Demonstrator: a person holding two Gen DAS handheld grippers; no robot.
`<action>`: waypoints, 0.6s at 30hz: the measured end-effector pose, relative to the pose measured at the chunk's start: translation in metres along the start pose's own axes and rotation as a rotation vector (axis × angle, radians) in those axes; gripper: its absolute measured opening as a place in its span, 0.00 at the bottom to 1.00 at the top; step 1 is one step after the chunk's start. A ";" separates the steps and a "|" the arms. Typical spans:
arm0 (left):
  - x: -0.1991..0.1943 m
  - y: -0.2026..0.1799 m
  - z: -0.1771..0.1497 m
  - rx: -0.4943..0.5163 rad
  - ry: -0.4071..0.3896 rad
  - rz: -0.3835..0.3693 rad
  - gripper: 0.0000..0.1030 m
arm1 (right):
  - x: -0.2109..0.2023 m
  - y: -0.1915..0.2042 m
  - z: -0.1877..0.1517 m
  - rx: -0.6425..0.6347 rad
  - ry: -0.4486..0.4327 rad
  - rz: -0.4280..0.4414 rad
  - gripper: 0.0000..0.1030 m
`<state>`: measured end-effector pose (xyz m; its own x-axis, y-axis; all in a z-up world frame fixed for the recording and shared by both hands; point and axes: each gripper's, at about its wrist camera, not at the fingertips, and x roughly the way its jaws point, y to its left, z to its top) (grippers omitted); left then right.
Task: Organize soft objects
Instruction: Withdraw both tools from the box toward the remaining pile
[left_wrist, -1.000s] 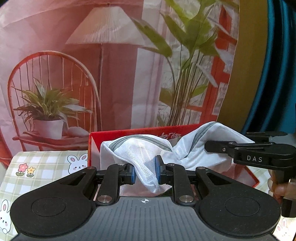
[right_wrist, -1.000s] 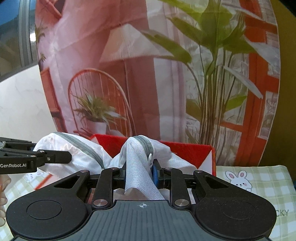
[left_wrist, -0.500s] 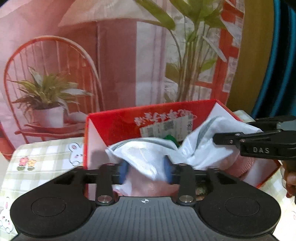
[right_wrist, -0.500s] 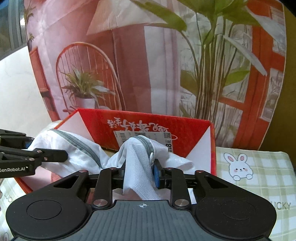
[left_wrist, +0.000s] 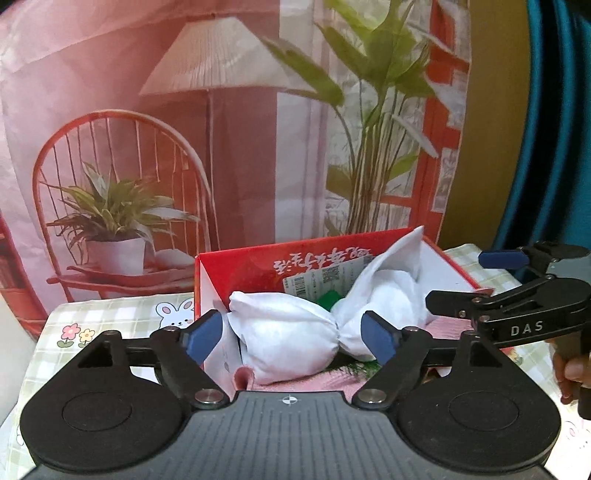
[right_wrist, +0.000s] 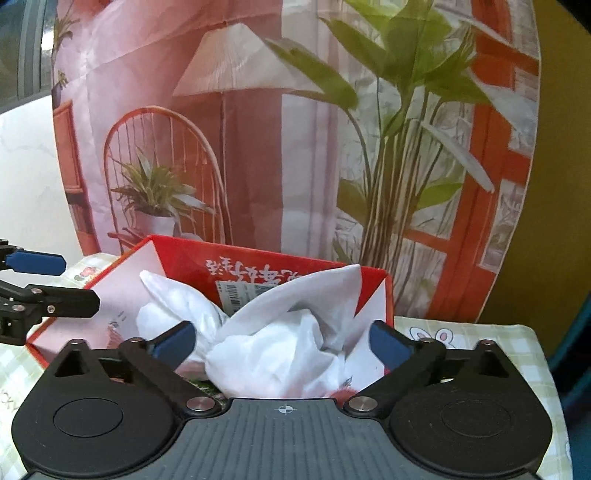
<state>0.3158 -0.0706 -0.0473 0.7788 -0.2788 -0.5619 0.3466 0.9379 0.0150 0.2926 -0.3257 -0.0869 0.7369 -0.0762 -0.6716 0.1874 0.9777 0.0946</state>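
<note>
White mesh bag (left_wrist: 291, 343) dropped into the red box (left_wrist: 258, 269), both grippers let go.

Soft, light and floppy by the look of it, the bag lies slumped in the box on top of something pink (left_wrist: 295, 384), pinched at the middle so its two halves bulge and one corner pokes above the far wall. The left gripper (left_wrist: 291, 338) and the right gripper (right_wrist: 282, 341) have both just been opening: each now stands spread wide, blue pads either side of the cloth and seemingly clear of it, though folds hide the exact gap. I judge it will sag and slip from a shallow pinch, so a bunched fold or the zip seam is the best hold; the zip is not plainly visible now.
</note>
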 end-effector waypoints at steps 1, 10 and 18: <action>-0.006 -0.001 -0.001 0.001 -0.004 -0.002 0.84 | -0.004 0.001 -0.001 0.006 -0.004 0.002 1.00; -0.053 -0.009 -0.023 -0.017 -0.019 -0.038 0.89 | -0.054 0.008 -0.025 0.106 -0.072 0.060 1.00; -0.082 -0.017 -0.063 -0.019 -0.014 -0.051 0.89 | -0.093 0.026 -0.062 0.105 -0.103 0.059 1.00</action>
<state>0.2133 -0.0510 -0.0532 0.7679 -0.3287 -0.5499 0.3758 0.9263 -0.0289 0.1884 -0.2815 -0.0676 0.8105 -0.0443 -0.5840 0.2050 0.9556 0.2119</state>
